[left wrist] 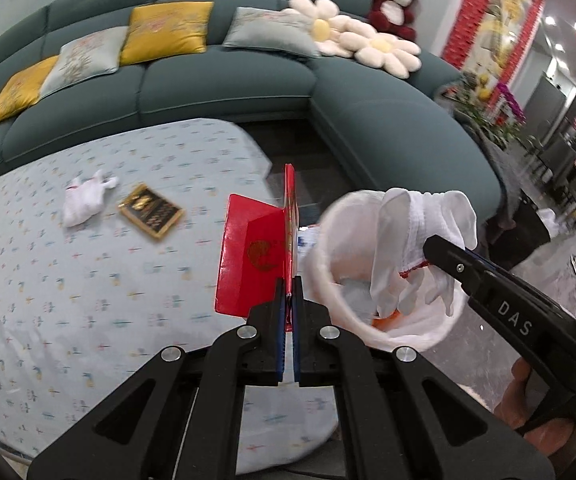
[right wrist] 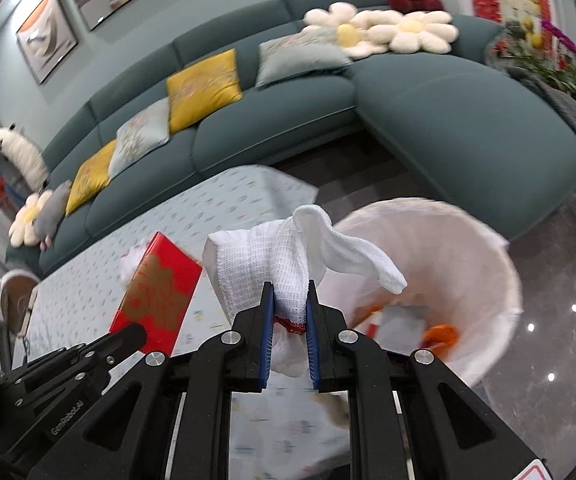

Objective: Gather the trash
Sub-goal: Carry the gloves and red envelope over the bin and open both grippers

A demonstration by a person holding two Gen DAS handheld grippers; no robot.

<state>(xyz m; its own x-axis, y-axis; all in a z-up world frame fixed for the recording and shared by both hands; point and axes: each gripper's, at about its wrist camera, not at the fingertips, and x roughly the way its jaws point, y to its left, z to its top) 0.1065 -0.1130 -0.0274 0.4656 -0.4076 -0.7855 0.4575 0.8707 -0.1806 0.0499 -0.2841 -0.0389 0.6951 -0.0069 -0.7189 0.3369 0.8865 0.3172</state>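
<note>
**Both tongs carrying trash at the lined bin**

The left tongs [left wrist: 287, 286] are clamping the lower edge of a flat red cardboard box with gold print [left wrist: 254, 258], holding it upright above the edge of the pale blue patterned tabletop [left wrist: 88, 288]; the right tongs [right wrist: 290, 294] are pinching a white knitted glove with a red-trimmed cuff [right wrist: 272, 268] near its cuff, its fingers drooping over the rim of the round bin lined with a white plastic bag [right wrist: 503, 276]; orange scraps are lying in the bin's bottom; a crumpled white cloth [left wrist: 84, 198] and a dark, gold-printed flat packet [left wrist: 151, 210] are lying just beside each other on the tabletop; a teal sectional sofa [left wrist: 224, 84] is curving behind.
</note>
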